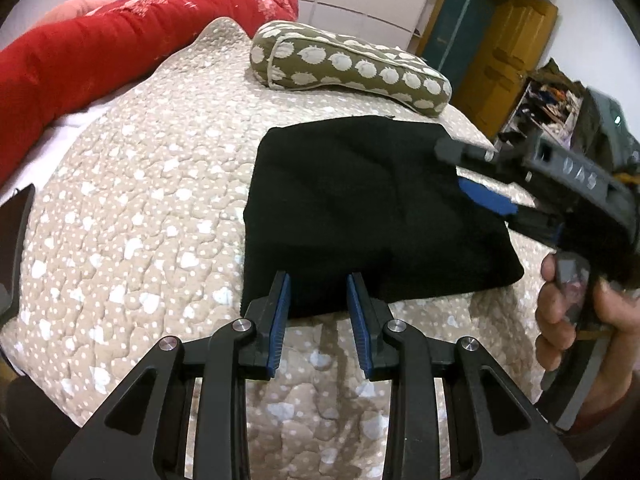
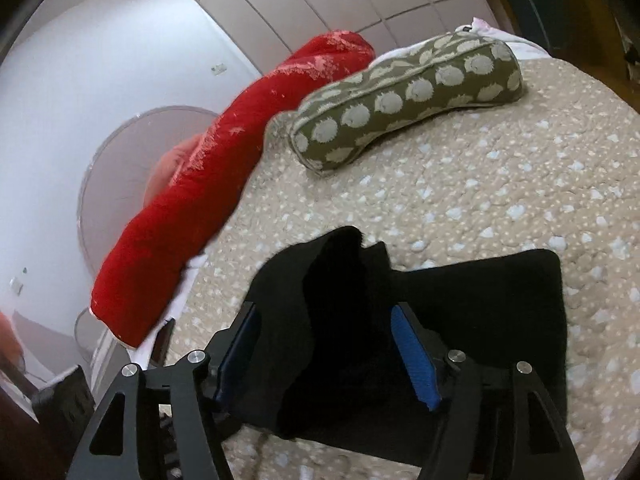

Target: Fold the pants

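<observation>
While the pants [image 1: 360, 208] lie folded (black), both tools hover over them.

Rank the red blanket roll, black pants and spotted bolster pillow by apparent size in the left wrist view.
1. red blanket roll, cut off at the frame edge
2. black pants, close to it; nearer the camera, so unsure
3. spotted bolster pillow

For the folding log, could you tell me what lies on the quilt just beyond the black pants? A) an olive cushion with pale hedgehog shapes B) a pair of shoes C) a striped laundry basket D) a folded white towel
A: an olive cushion printed with pale hedgehog shapes lies on the quilt past the black pants.
</observation>
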`<state>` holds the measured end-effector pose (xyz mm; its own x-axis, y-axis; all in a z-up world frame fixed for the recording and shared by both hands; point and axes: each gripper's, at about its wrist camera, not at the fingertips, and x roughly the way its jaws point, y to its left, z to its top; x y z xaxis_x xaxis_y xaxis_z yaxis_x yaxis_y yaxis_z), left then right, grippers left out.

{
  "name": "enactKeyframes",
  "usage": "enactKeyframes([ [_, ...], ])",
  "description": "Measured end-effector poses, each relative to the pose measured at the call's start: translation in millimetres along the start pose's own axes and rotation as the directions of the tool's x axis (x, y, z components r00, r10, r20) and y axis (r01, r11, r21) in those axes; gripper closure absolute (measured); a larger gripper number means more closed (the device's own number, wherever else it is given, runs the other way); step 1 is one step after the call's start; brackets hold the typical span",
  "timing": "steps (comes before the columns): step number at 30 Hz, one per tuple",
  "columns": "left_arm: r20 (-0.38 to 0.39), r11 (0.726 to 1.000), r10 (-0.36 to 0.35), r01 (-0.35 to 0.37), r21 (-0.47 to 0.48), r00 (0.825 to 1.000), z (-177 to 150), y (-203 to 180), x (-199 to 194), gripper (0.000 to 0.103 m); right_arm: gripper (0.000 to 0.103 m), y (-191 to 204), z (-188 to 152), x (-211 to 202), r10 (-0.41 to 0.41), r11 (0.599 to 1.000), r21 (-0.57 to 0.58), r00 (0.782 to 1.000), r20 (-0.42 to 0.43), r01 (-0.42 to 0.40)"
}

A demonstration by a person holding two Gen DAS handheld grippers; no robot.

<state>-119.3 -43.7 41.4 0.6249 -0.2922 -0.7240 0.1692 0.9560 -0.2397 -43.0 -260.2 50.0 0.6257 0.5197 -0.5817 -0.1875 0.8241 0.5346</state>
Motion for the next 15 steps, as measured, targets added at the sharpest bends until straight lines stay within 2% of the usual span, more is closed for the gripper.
enactKeyframes([
  [3, 0.006, 1.0, 0.009, -0.009, 0.009, 1.0, -1, -1, -3, 0.075, 0.036, -2, -2, 18, -0.009, 1.0, -0.003, 0.999, -0.05, 0.008],
  [5, 0.01, 1.0, 0.014, -0.015, 0.009, 1.0, -2, 0, -6, 0.075, 0.035, 0, -6, 27, -0.013, 1.0, -0.01, 0.998, -0.057, 0.012],
  [6, 0.01, 1.0, 0.017, -0.017, 0.006, 1.0, -1, 0, -6, 0.075, 0.038, 5, -7, 31, -0.017, 0.999, -0.034, 0.999, -0.048, 0.015],
  [7, 0.01, 1.0, 0.021, -0.021, -0.001, 1.0, -1, 2, -6, 0.075, 0.046, 9, -8, 33, -0.021, 0.998, -0.059, 0.999, -0.04, 0.018],
  [8, 0.01, 1.0, 0.024, -0.024, -0.006, 1.0, 0, 3, -7, 0.075, 0.071, 14, -9, 35, -0.011, 0.997, -0.081, 0.999, -0.04, 0.007],
  [10, 0.01, 0.999, 0.037, -0.037, -0.019, 0.999, 2, 6, -7, 0.075, 0.078, 20, -9, 32, -0.001, 0.996, -0.087, 0.999, -0.042, -0.003],
  [11, 0.012, 0.999, 0.041, -0.041, -0.023, 0.999, 3, 7, -8, 0.075, 0.087, 23, -8, 27, 0.002, 0.994, -0.106, 1.0, -0.024, -0.005],
  [15, 0.037, 0.998, 0.056, -0.055, -0.031, 0.998, 12, 9, -14, 0.075, 0.092, 27, -2, 3, 0.043, 0.993, -0.108, 0.999, 0.01, -0.042],
])
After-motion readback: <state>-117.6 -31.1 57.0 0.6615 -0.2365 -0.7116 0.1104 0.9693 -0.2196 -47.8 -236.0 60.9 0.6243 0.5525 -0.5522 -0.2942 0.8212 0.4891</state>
